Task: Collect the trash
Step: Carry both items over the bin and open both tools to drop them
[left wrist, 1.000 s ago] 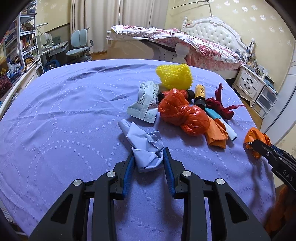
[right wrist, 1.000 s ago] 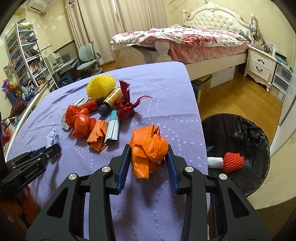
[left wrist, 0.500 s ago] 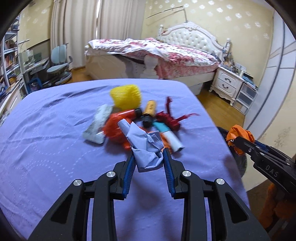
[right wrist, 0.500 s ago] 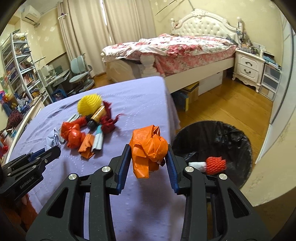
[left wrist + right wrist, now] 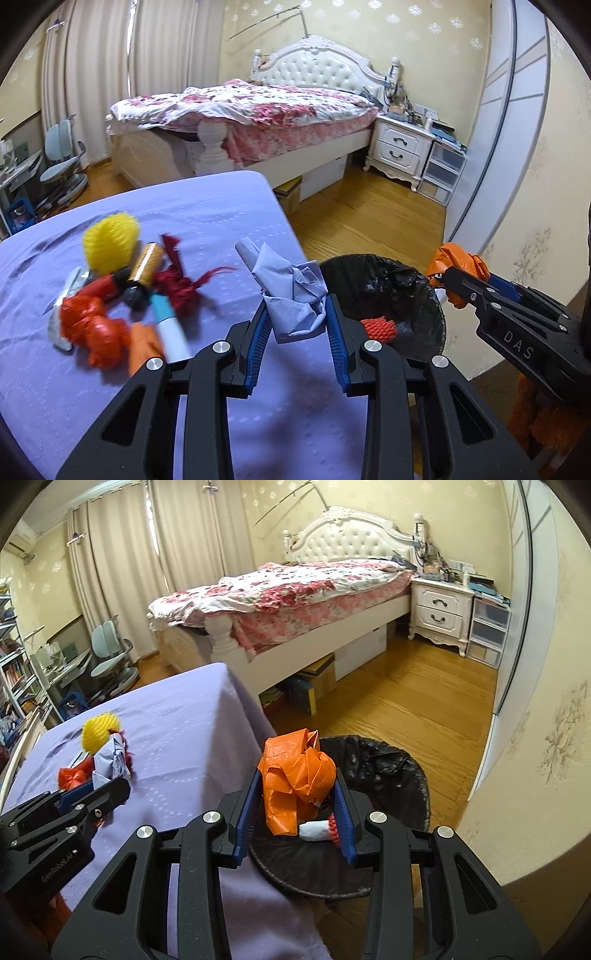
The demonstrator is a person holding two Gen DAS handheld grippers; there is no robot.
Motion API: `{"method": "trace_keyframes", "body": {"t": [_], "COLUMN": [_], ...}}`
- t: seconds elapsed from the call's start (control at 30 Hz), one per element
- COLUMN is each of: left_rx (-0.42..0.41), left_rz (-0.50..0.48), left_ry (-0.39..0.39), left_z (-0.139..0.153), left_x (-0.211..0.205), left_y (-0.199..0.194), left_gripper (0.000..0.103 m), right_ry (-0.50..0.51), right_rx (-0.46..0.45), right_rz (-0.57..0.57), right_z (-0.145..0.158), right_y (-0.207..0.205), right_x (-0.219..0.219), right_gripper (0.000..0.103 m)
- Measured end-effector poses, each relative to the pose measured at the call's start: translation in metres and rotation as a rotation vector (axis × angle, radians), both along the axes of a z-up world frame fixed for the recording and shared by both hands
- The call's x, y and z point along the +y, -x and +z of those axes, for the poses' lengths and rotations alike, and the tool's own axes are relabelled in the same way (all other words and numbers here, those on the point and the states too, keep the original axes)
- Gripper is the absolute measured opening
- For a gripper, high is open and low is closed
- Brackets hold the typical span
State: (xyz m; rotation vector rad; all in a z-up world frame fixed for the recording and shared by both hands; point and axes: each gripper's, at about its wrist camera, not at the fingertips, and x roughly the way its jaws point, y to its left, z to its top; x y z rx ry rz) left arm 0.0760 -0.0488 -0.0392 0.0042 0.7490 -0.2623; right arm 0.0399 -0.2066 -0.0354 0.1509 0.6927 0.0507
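A lilac-clothed worktop (image 5: 221, 206) stands near a floral bed (image 5: 295, 587); the left claw (image 5: 297, 314) clamps crumpled blue paper (image 5: 291, 295); the right claw (image 5: 295, 805), marked "DAS", clamps an orange bag (image 5: 295, 775) above the black-lined bin (image 5: 399, 771).

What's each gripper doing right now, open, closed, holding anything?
Left gripper: closed on crumpled blue paper.
Right gripper: closed on a crumpled orange plastic bag.

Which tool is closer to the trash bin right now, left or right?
Right. The right tool, shut on the orange bag, hangs over the trash bin; the left tool, holding the blue paper wad, is beside it above the table edge.
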Motion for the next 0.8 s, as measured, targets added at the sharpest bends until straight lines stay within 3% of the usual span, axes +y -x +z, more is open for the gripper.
{"method": "trace_keyframes", "body": {"t": [0.8], "left_rx": [0.051], "left_rz": [-0.047], "left_ry": [-0.082], "left_z": [-0.025], "left_x": [-0.061], "left_y": [-0.041], "left_gripper": [0.033], "right_ry": [-0.028], "right_rx": [0.055], "right_rz": [-0.055], "right_z": [-0.027], "right_y": [-0.035], "right_x": [-0.048], "right_gripper": [0.037]}}
